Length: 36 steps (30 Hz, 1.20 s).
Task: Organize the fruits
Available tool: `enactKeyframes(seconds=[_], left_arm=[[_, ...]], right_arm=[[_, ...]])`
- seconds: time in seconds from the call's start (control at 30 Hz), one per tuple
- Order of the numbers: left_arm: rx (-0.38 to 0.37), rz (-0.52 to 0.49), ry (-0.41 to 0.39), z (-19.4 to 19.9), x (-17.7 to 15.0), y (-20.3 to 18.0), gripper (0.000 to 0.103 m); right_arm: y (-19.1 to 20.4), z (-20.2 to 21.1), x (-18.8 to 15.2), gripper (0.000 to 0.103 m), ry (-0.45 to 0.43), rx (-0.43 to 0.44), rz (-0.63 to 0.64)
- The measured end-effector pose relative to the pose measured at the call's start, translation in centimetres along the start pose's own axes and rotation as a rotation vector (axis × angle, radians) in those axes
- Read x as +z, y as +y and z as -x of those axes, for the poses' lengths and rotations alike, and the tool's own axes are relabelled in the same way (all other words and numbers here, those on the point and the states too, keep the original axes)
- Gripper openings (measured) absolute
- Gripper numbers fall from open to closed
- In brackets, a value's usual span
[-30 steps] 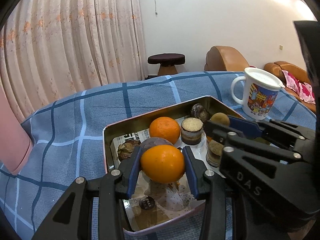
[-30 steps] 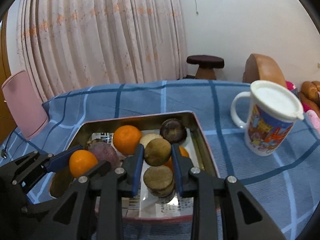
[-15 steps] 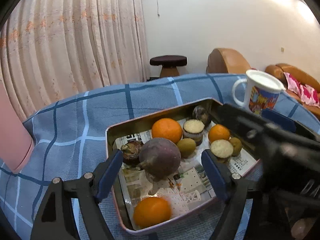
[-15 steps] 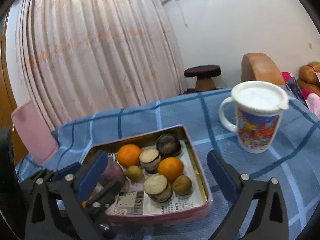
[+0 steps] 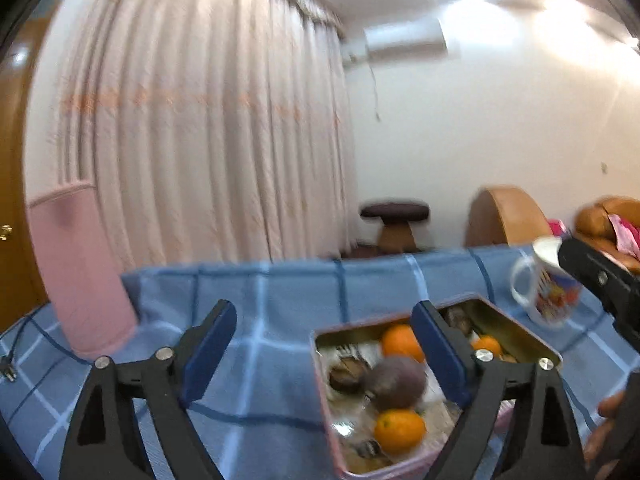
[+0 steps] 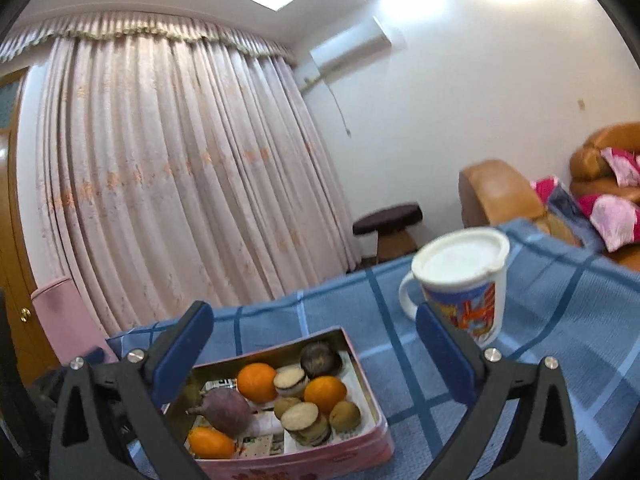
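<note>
A pink metal tin (image 6: 360,364) on the blue checked tablecloth holds three oranges (image 6: 256,382), a purple round fruit (image 6: 226,410), brown kiwis (image 6: 345,415) and several round cakes. My right gripper (image 6: 316,356) is open and empty, raised above and behind the tin. In the left wrist view the tin (image 5: 320,364) sits low right, with an orange (image 5: 399,430) at its near end and the purple fruit (image 5: 394,380) behind it. My left gripper (image 5: 324,352) is open and empty, raised above the tin's left side.
A white lidded mug (image 6: 464,280) with a colourful print stands right of the tin; it also shows in the left wrist view (image 5: 544,292). A pink chair back (image 5: 80,272) stands at the table's left edge. Curtains, a stool (image 6: 388,220) and sofas lie beyond.
Both grippers let go of their fruit, opened wide and pulled up and back from the tin. The orange now lies at the tin's near end, the kiwi at its right.
</note>
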<state>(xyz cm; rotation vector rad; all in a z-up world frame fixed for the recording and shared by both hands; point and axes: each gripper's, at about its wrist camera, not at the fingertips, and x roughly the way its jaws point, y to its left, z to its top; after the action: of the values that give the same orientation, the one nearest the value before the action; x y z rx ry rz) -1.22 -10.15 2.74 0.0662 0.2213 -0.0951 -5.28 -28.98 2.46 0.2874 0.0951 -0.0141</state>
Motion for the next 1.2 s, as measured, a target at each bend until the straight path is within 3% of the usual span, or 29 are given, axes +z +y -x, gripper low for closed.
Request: enactKeyframes(seconds=[0.1, 0.2, 0.3, 0.43, 1.2], left_arm=[[0.025, 0.028, -0.044, 0.5, -0.2, 0.8, 0.091], [0.015, 0.058, -0.029, 0.4, -0.5, 1.5, 0.092], [0.022, 0.08, 0.003, 0.1, -0.8, 1.9, 0.101], [0.023, 0.09, 0.039, 0.0, -1.2, 2.1, 0.102], [0.032, 0.052, 0.017, 3.2, -1.9, 3.1, 0.102]], right_arm=[[0.9, 0.9, 0.1, 0.103, -0.044, -0.018, 0.048], [1.3, 1.6, 0.0, 0.103, -0.071, -0.043, 0.065], [1.5, 2.2, -0.1, 0.103, -0.096, -0.074, 0.072], [1.8, 3.0, -0.1, 0.103, -0.119, -0.079, 0.08], [4.3, 6.2, -1.0, 0.103, -0.177, -0.117, 0.176]])
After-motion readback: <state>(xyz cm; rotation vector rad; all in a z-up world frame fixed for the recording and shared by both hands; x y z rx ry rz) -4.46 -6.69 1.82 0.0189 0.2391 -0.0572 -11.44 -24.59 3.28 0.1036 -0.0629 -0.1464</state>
